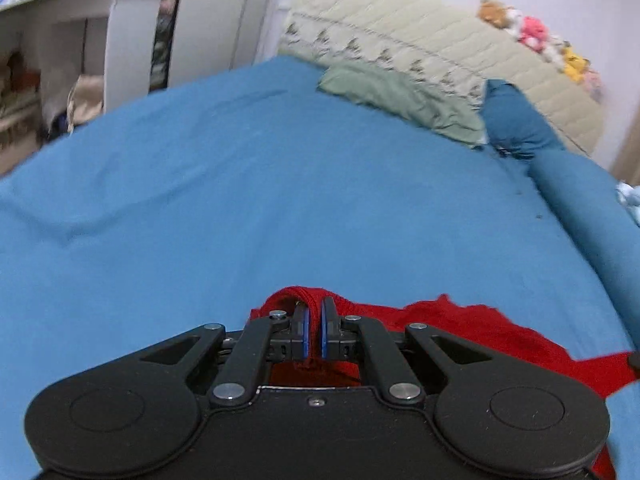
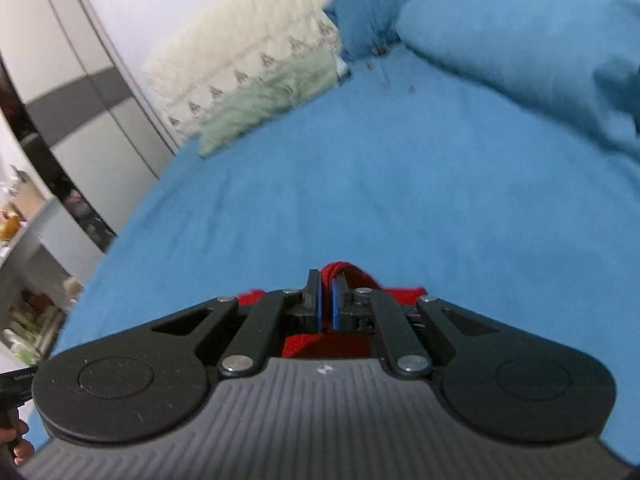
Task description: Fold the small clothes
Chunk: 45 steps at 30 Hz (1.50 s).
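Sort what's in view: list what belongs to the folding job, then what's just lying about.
Job:
red garment, pinched at two spots
left tongs, shut on it
right tongs, shut on it
blue bedsheet, the work surface

Lying about:
green pillow
plush toys
white shelf
wardrobe

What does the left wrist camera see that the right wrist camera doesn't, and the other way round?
Only the left wrist view shows a row of stuffed toys along the headboard and much of the red garment spread over the sheet. Only the right wrist view shows a tall grey and white wardrobe and a hand holding the other tool at the lower left edge. Both show the blue bed sheet, the green pillow, and a gripper (left gripper, right gripper) with jaws shut on red fabric.
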Each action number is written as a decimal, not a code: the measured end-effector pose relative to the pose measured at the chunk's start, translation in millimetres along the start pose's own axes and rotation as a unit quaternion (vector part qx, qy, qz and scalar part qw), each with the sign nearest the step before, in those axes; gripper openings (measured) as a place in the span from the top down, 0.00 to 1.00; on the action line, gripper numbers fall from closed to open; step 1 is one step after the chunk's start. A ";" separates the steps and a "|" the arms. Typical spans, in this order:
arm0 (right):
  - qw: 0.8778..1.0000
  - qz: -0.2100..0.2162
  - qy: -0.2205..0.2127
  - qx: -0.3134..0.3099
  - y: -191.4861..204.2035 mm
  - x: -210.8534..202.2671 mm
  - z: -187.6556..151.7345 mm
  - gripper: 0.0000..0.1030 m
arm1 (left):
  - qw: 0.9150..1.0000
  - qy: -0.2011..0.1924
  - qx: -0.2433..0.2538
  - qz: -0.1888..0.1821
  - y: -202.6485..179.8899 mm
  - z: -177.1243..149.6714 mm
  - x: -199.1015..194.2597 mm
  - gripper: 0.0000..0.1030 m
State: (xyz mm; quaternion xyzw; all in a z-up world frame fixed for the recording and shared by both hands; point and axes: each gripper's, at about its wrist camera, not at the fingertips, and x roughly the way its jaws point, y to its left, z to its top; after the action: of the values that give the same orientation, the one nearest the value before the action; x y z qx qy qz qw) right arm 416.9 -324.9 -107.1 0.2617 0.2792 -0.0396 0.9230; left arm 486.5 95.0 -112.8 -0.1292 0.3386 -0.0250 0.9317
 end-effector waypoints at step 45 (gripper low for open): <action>0.979 -0.092 0.017 -0.180 -8.5 -75.7 -76.3 0.08 | 0.977 -0.001 0.206 -0.046 -106.4 -97.9 -82.7 0.04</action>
State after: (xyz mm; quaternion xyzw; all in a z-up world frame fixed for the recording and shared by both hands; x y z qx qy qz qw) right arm 313.6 -299.1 -124.4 0.0655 0.3202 -0.0689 0.9426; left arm 364.8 -18.5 -105.9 0.0499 0.3192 -0.1372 0.9364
